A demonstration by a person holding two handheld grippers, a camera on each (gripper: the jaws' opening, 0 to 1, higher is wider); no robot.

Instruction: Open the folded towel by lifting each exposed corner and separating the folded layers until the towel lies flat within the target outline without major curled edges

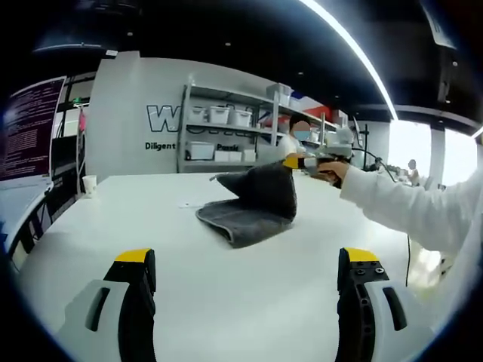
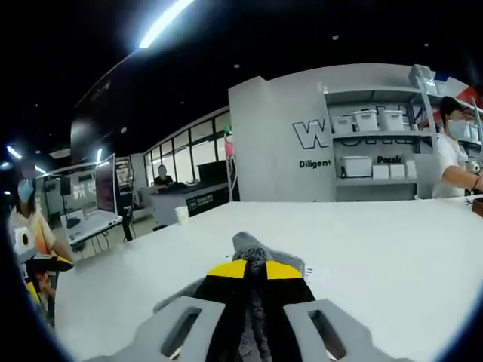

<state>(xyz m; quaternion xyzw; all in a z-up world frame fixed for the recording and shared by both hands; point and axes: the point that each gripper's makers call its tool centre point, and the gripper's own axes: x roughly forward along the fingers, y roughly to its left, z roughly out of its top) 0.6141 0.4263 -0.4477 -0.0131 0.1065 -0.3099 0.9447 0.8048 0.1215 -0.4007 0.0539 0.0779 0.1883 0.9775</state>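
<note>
A dark grey towel (image 1: pixel 253 204) lies partly folded on the white table (image 1: pixel 151 219), one corner lifted up at its right. The right gripper (image 1: pixel 298 162), coming in from the right in a person's white-sleeved hand, is shut on that raised corner. In the right gripper view the towel (image 2: pixel 253 260) is pinched between the closed yellow-tipped jaws of my right gripper (image 2: pixel 254 268), with grey cloth bunched just beyond them. My left gripper (image 1: pixel 245 260) stands open low over the near table, well short of the towel, with nothing between its fingers.
A paper cup (image 1: pixel 90 184) stands at the table's far left edge, seen again as the cup (image 2: pixel 182 214). Shelves with white bins (image 1: pixel 219 115) line the back wall. A person (image 2: pixel 453 154) stands at the table's far right; another sits at left (image 2: pixel 26 226). Monitors (image 1: pixel 30 128) are at left.
</note>
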